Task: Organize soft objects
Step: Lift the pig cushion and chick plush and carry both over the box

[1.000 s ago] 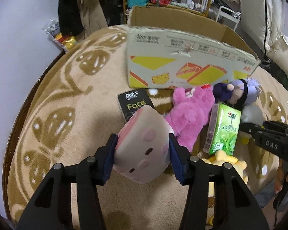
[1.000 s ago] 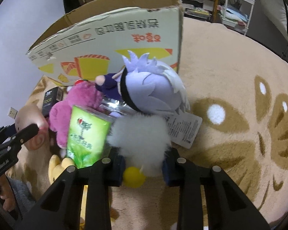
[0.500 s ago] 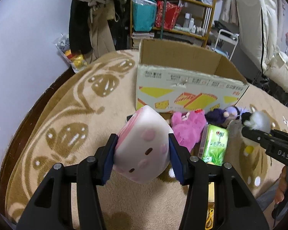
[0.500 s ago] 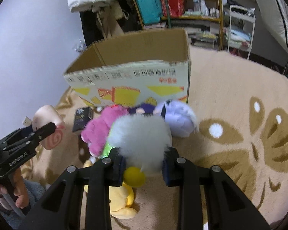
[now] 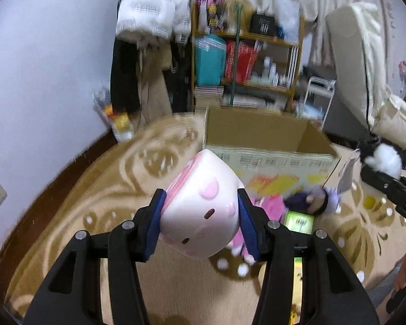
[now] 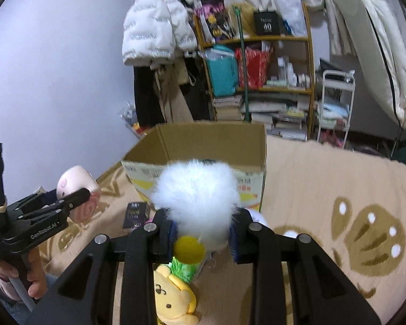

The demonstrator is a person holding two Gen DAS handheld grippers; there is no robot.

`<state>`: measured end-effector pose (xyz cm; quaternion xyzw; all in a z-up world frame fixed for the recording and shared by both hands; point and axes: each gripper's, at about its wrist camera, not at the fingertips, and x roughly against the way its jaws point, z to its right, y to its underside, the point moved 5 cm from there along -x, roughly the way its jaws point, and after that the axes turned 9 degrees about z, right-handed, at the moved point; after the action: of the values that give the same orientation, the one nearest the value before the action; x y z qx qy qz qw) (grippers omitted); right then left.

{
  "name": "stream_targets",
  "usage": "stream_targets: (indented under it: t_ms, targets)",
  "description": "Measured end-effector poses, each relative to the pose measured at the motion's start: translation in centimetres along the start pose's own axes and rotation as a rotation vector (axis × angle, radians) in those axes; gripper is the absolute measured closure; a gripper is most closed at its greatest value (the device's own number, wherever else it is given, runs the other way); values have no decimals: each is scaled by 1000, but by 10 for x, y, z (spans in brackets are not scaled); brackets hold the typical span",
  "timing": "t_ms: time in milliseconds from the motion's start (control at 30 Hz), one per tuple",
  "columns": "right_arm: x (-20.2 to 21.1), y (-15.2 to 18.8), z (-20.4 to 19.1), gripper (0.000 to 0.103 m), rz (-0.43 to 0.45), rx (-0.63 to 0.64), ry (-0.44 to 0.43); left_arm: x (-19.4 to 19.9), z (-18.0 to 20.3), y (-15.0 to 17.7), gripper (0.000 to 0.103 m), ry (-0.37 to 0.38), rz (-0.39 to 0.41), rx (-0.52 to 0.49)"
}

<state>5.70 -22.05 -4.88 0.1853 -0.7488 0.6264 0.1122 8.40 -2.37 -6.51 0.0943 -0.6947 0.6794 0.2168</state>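
A: Nearest us in the left wrist view, our left gripper (image 5: 201,223) has its blue pads pressed into both sides of the pink cube plush (image 5: 201,208), held up at frame centre, above the rug (image 5: 75,216).

B: And in the right wrist view our right gripper (image 6: 203,234) is clamped the same way on the white fluffy plush (image 6: 196,193), with its yellow part (image 6: 189,249) low between the fingers.

A: What lies under them?

B: At the bottom centre of the right view we see a yellow plush (image 6: 173,295) on the rug, with a green pack (image 6: 185,269) touching it just above. A dark packet (image 6: 136,214) lies left of centre.

A: In the left view, right of the cube, we see a magenta plush (image 5: 270,207) and a purple doll (image 5: 315,199) beside it, both blurred.

B: Behind all of that stands the open cardboard box (image 6: 211,140), mid-frame in both views.

A: Farthest, at the top, we see a cluttered shelf (image 5: 257,54) and a white jacket (image 5: 149,16) hanging at the wall.
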Motion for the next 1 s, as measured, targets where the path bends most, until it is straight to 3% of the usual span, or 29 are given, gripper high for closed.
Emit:
stream_targets:
  t_ms: [133,500,1000]
  targets:
    - [6,-16,0,72,45,-1,-17,19,3,-21,53,13,101,11]
    - [10,-49,-5,72,143,81,-7,29,8,-71,52,21,226,-12]
    - [-27,-75,5,72,163,73,-13,-16,19,-106,52,43,266,-41]
